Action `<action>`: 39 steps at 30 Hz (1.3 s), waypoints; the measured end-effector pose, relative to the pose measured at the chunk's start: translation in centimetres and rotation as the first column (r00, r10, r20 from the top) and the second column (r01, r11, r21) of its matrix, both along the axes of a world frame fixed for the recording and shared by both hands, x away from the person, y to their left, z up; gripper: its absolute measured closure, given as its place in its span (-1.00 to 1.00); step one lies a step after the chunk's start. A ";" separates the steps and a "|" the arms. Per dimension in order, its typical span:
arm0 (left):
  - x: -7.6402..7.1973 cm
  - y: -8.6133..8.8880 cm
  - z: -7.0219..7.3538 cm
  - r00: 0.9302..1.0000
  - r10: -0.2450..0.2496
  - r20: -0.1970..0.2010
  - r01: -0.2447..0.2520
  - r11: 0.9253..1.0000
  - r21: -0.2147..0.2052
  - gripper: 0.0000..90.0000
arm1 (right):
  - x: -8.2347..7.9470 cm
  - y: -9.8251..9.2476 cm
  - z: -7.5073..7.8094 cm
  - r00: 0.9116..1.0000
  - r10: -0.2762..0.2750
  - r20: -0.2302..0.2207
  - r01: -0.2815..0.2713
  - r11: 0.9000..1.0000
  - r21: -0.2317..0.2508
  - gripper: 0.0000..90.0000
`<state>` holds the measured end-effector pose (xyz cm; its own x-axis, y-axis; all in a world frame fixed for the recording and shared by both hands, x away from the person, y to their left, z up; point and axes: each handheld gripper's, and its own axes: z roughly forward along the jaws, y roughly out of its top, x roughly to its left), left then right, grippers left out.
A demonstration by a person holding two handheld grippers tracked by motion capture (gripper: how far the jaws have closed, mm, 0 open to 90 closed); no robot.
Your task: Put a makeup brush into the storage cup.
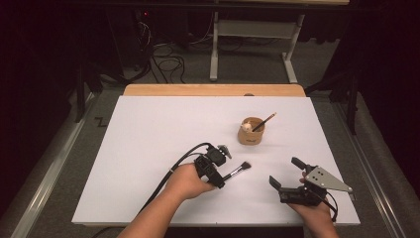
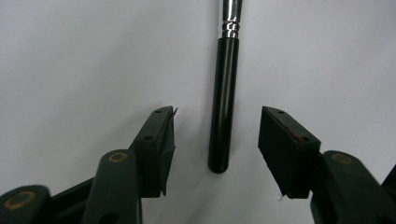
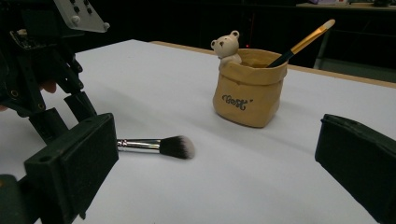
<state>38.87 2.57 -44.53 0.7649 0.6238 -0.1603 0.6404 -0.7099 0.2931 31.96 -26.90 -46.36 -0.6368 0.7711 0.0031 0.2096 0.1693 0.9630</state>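
Note:
A makeup brush (image 1: 237,170) with a black handle, silver ferrule and dark bristles lies flat on the white table top. My left gripper (image 1: 219,178) reaches down over the handle's end. In the left gripper view the handle (image 2: 224,93) lies between the two pads with a gap on each side, so the left gripper (image 2: 217,126) is open around it. My right gripper (image 1: 286,172) stands wide open to the brush's right, with nothing between its fingers. The right gripper view shows the brush (image 3: 159,146) and the left gripper (image 3: 65,116) over its handle.
A tan pot (image 1: 251,131) shaped like a paper bag stands behind the brush, with a small bear figure (image 3: 226,44) on its rim and a yellow-handled brush (image 3: 303,42) leaning in it. The white sheet (image 1: 148,148) covers a wooden table (image 1: 213,89).

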 end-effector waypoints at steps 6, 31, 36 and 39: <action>-0.2 -0.1 0.0 1.000 -0.020 0.003 0.020 1.000 0.009 0.20 | 0.0 0.0 0.0 1.000 0.000 0.002 0.000 1.000 0.000 -0.99; -0.5 -0.4 -0.3 0.998 -0.058 0.000 0.058 0.997 0.042 0.51 | 0.1 -0.1 0.0 1.000 -0.001 0.000 0.001 1.000 0.002 -0.99; -0.6 -0.5 -0.5 0.998 -0.065 0.006 0.065 0.996 0.063 0.58 | 0.1 -0.1 -0.1 1.000 0.000 0.000 0.000 1.000 -0.001 -0.99; -0.6 -0.5 -0.7 0.997 -0.071 0.004 0.070 0.995 0.075 0.61 | 0.1 -0.1 -0.1 1.000 -0.002 -0.007 0.002 1.000 0.002 -0.99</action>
<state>38.30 2.06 -45.20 0.8084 0.5781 -0.1103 0.5860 -0.7733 0.2419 32.03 -26.95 -46.44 -0.6355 0.7721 0.0088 0.2166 0.1673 0.9618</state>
